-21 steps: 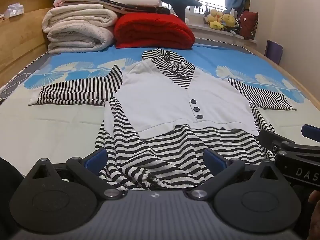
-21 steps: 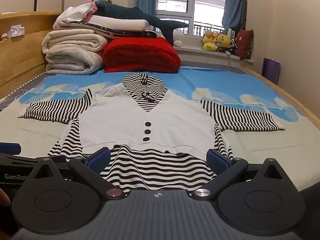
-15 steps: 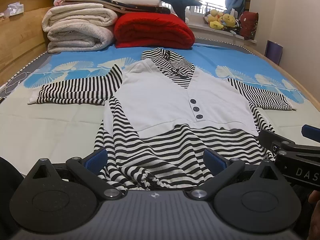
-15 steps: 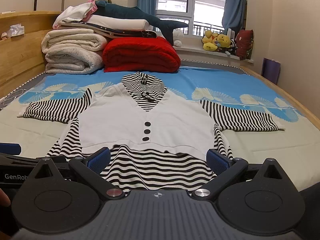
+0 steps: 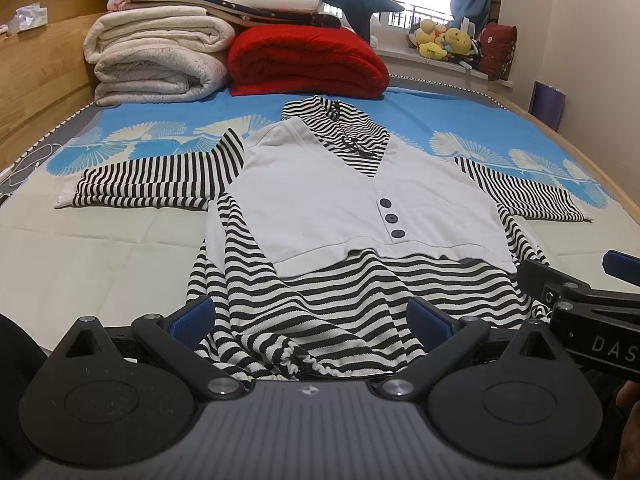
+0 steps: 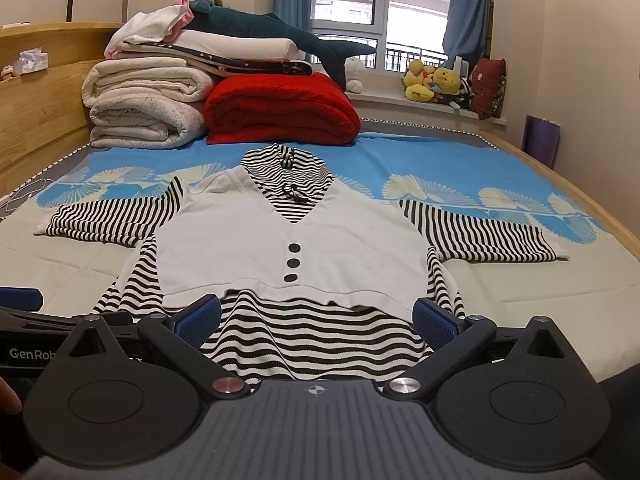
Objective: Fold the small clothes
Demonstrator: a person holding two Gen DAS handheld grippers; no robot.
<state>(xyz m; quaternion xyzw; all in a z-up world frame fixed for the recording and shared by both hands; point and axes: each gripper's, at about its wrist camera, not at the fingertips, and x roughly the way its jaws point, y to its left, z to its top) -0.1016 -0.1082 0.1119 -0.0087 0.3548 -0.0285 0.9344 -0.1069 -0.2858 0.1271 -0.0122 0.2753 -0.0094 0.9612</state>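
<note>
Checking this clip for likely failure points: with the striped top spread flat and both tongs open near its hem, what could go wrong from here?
1. The hem is already bunched near the left tongs; a grab there could lock in wrinkles.
2. The white vest panel lies loose over the stripes, so the right tongs might pinch one layer only.
3. The spread sleeves may drag crooked.

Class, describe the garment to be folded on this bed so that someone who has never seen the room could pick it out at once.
Find the bed with the blue fan-print sheet. The striped top lies spread flat across its middle, sleeves out to both sides, nearer than the folded red blanket. It alone has black-and-white stripes, a plain white vest front and three dark buttons.
</note>
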